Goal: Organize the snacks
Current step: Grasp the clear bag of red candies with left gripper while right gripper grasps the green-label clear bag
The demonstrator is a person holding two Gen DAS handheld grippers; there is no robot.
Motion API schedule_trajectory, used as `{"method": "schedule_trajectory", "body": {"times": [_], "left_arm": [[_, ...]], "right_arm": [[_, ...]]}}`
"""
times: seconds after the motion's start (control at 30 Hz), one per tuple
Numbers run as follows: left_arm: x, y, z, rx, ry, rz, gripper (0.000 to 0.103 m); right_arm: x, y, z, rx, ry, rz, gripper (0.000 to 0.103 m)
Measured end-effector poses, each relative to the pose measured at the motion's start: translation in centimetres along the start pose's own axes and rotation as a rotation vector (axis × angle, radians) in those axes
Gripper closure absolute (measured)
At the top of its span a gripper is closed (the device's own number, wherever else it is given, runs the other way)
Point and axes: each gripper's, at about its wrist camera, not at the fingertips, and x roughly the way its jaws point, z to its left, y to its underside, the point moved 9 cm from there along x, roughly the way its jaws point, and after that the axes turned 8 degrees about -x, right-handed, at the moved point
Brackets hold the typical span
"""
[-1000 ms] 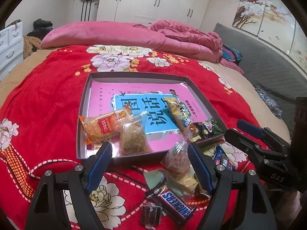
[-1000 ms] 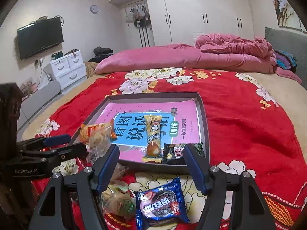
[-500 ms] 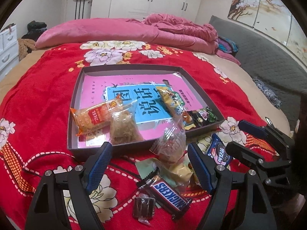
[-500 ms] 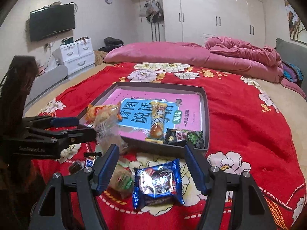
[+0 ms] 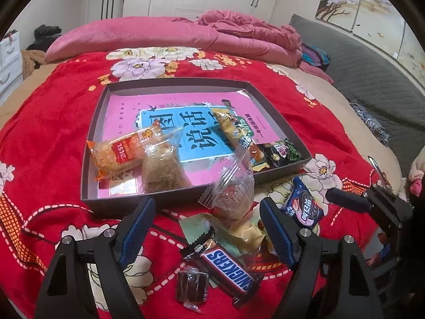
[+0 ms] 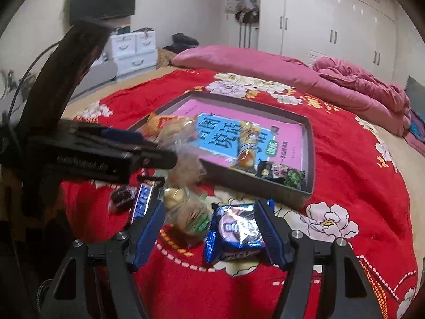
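Red floral bedding [image 5: 47, 122] covers the bed I'm working over, with a pink duvet [image 5: 164, 34] bunched along its far side and white wardrobes [image 6: 332, 24] behind.

On it sits the grey tray [image 5: 91, 143], lined with a pink and blue book cover. Four snacks lie inside: an orange packet [image 5: 119, 151] and a clear bag of brownish floss [image 5: 162, 170] at its left, a long yellow packet [image 5: 233, 130] and a small dark packet [image 5: 281, 152] toward the near right corner.

Loose snacks are piled on the bedding just in front of the tray. My left view shows a Snickers bar [image 5: 225, 268], a small dark wrapped sweet [image 5: 191, 284] beside it, and a crinkled clear wrapper [image 5: 233, 191] standing up against the tray's near wall. The blue Oreo pack [image 5: 304, 207] lies to the right of that heap.

From the right view the Oreo pack [image 6: 236, 228] sits between my right claw's [image 6: 212, 228] blue fingers; the right one appears to touch the pack's edge, the left stands clear, so that claw is released. A green-and-cream packet [image 6: 188, 215] lies between the same fingers, left of the Oreo.

My left claw [image 5: 207, 226] is spread wide over the Snickers heap, gripping nothing. Only the right view shows the wall television [image 6: 102, 0] and white drawers [image 6: 132, 50]; only the left shows the grey quilted headboard [image 5: 372, 85].
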Motion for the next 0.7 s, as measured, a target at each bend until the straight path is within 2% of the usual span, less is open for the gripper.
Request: {"method": "schedule_trajectory", "body": {"times": [0.33, 0.7], "left_arm": [[0.7, 0.3, -0.1, -0.005, 0.007, 0.029, 0.021], [1.3, 0.4, 0.1, -0.016, 0.011, 0.046, 0.021]], "right_arm": [[1.2, 1.1, 2.3, -0.143, 0.012, 0.055, 0.034], [3.1, 1.0, 3.1, -0.234, 0.054, 0.074, 0.037]]}}
